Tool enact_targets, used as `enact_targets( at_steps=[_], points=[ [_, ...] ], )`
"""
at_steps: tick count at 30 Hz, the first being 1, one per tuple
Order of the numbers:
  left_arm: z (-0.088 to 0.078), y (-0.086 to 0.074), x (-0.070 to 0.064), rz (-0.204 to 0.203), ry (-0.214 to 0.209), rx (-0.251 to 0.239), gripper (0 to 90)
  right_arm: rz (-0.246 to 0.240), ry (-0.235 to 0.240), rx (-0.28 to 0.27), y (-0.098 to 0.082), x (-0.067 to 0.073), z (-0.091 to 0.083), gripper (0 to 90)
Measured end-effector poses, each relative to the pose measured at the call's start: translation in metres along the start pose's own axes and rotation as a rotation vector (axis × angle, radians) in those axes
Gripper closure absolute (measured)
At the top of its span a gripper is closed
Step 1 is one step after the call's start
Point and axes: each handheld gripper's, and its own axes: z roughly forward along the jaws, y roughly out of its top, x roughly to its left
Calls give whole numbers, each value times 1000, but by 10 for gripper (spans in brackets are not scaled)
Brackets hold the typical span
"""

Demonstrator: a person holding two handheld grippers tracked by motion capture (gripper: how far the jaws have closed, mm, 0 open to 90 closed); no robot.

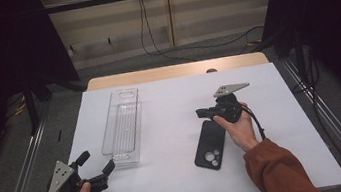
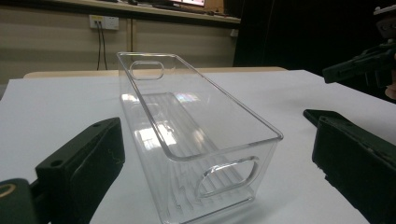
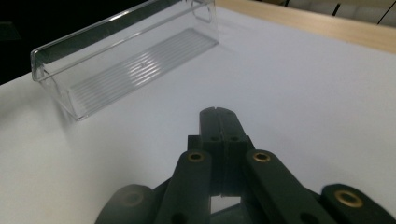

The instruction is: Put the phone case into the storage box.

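L tongs (image 1: 99,167) spread wide, just before clear bin (image 1: 122,125); R tongs (image 1: 201,113) pressed together, empty, above black phone (image 1: 210,144).

- Clear plastic bin (image 1: 122,125): long, narrow, open-topped, ribbed floor, cut-out handle at each end. Upright on white table cover, lengthwise away from the person. Near end just ahead of left gripper (image 1: 96,166) fingertips, between them, untouched.
- Black phone (image 1: 210,144): face down, camera lenses up, flat, directly below right gripper (image 1: 200,113) fingers (image 3: 219,126), which are closed, empty.
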Motion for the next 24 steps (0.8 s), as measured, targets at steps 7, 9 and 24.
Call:
enact_targets(
  at_steps=[7,9,24],
  points=[
    [0,0,0,-3,4,-2,25,17,0,66,7,-5,3,900],
    [-1,0,0,-2,4,-2,24,19,4,87,10,-6,3,900],
    [0,0,0,-2,-2,1,24,-12,18,307,22,-8,23,900]
  ],
)
